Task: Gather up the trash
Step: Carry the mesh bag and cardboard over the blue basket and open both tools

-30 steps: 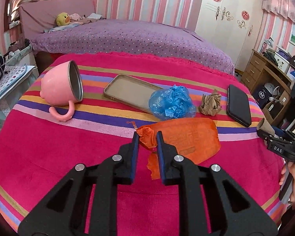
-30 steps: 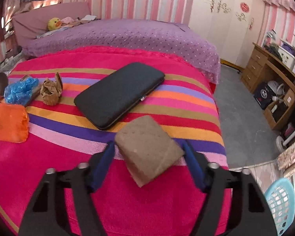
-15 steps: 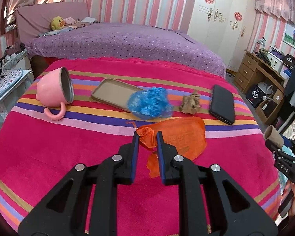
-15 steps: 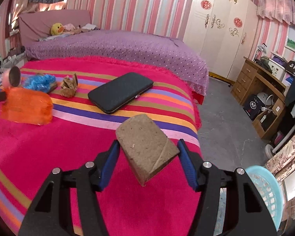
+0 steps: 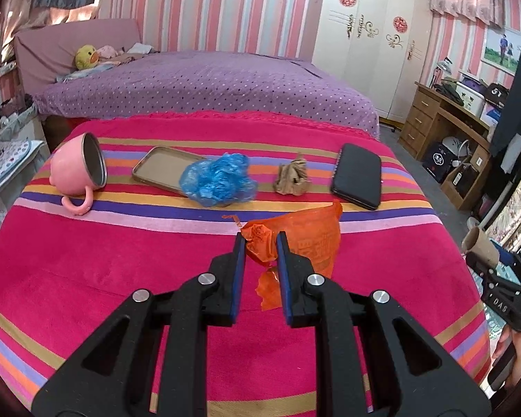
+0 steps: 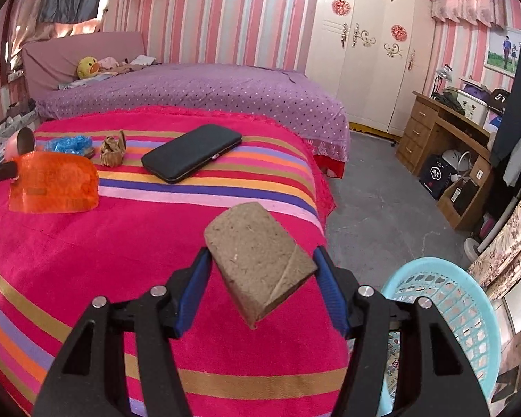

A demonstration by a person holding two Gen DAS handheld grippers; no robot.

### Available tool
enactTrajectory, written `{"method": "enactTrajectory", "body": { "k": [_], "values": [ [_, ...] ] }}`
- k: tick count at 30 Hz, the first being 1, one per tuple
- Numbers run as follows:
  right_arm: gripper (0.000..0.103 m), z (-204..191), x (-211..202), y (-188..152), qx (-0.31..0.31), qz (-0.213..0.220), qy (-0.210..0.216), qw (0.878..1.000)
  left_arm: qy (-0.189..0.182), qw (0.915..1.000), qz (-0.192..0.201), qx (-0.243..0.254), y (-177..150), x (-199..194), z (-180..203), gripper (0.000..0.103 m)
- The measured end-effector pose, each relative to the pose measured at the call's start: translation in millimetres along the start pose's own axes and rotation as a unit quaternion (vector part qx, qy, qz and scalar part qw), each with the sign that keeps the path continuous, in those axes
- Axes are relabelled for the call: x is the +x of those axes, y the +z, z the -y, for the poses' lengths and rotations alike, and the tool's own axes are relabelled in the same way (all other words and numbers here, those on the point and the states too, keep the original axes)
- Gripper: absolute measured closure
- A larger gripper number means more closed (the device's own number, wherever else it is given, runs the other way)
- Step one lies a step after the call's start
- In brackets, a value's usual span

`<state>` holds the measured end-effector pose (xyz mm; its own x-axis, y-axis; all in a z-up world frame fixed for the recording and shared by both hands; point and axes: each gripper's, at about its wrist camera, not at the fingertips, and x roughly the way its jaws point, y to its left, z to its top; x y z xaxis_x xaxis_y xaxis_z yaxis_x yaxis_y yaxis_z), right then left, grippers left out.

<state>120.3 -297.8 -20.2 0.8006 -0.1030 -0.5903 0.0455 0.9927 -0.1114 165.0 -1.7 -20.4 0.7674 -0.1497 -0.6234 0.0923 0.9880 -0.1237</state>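
Two pieces of trash are already in hand, both lifted clear of the striped bed cover (image 5: 121, 260). On the left, the left gripper (image 5: 259, 246) has its jaws closed tight on the bunched neck of an orange plastic bag (image 5: 309, 239), which hangs from them above the cover. Further right, the right gripper (image 6: 262, 271) holds a flattened brown cardboard tube (image 6: 260, 260) across its width, jaws pressed to both edges. At the far right, on the floor beside the bed, stands a light blue plastic basket (image 6: 469, 299), close under that gripper.

The step in hand looks like the carry to the bin. The next move calls for swinging the tube over the basket's rim and letting go, then bringing the bag across likewise.

Left to right on the cover, a pink mug (image 5: 74, 173) lies tipped, then a phone case (image 5: 163, 168), a crumpled blue plastic wad (image 5: 218, 179), a crumpled brown paper (image 5: 291, 177) and a black wallet (image 5: 359, 175); the wad and paper are likely still to collect.
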Motion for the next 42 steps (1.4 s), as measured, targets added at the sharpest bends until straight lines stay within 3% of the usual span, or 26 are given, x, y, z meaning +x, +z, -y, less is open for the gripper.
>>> {"method": "enactTrajectory", "body": {
  "k": [7, 17, 33, 42],
  "values": [
    [0.043, 24, -8, -6, 0.014, 0.007, -0.004, 1.000, -0.012, 0.9997, 0.005, 0.022, -6, -9, 29, 0.087],
    [0.043, 83, -26, -9, 0.050, 0.024, -0.043, 0.998, -0.038, 0.9974, 0.039, 0.047, 0, -37, 88, 0.087],
    [0.043, 201, -34, -54, 0.119, 0.006, -0.117, 0.986, -0.122, 0.9881, 0.023, 0.091, -12, -34, 236, 0.086],
    [0.043, 254, -44, -80, 0.165, 0.006, -0.142, 0.976, -0.174, 0.9771, 0.006, 0.122, -32, -34, 319, 0.086]
  ]
}}
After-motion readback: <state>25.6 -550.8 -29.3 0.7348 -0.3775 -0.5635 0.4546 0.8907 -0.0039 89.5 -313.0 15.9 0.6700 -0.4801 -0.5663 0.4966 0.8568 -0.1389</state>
